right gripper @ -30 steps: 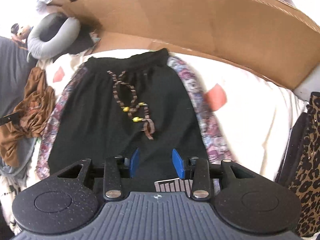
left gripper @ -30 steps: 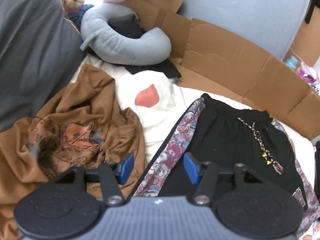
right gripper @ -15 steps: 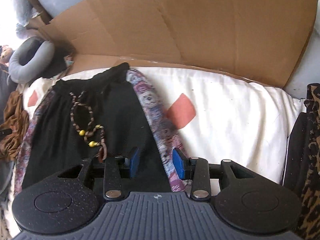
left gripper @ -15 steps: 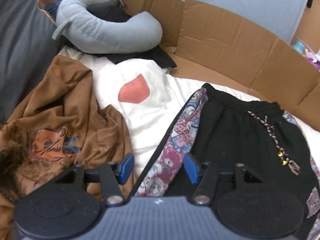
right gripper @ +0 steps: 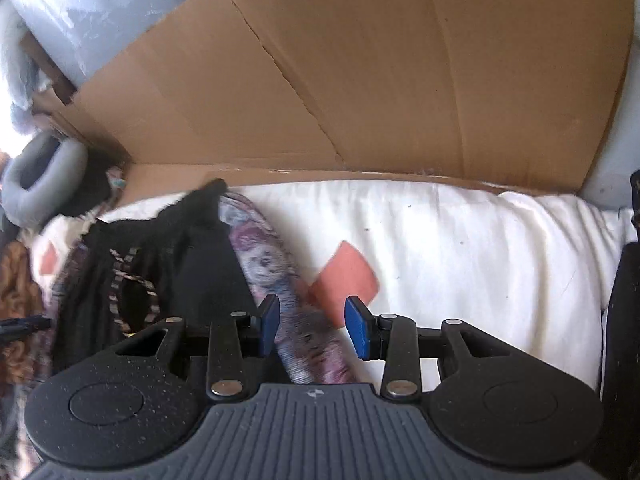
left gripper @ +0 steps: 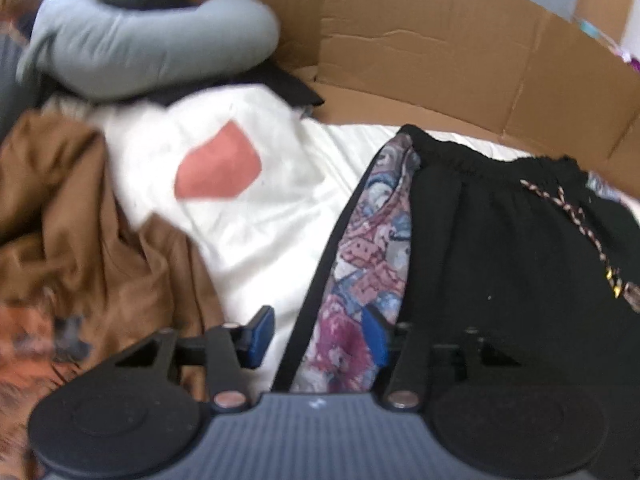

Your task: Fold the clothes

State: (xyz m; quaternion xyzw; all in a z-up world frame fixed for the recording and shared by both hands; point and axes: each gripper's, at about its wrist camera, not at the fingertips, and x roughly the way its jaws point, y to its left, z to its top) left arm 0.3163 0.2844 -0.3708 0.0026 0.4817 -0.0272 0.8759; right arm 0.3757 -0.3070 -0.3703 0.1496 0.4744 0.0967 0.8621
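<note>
Your left gripper point(left gripper: 318, 336), jaws just closing but still apart, and half-open right gripper point(right gripper: 311, 326) each straddle a patterned side stripe of the black drawstring shorts point(left gripper: 500, 248) lying flat on the white sheet point(right gripper: 460, 240), so pinching sheet beneath would drag it

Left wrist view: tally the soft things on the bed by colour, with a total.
Black with patterned side stripes: 1, the shorts
Brown: 1, the crumpled shirt
Grey: 1, the curved pillow
Total: 3
</note>
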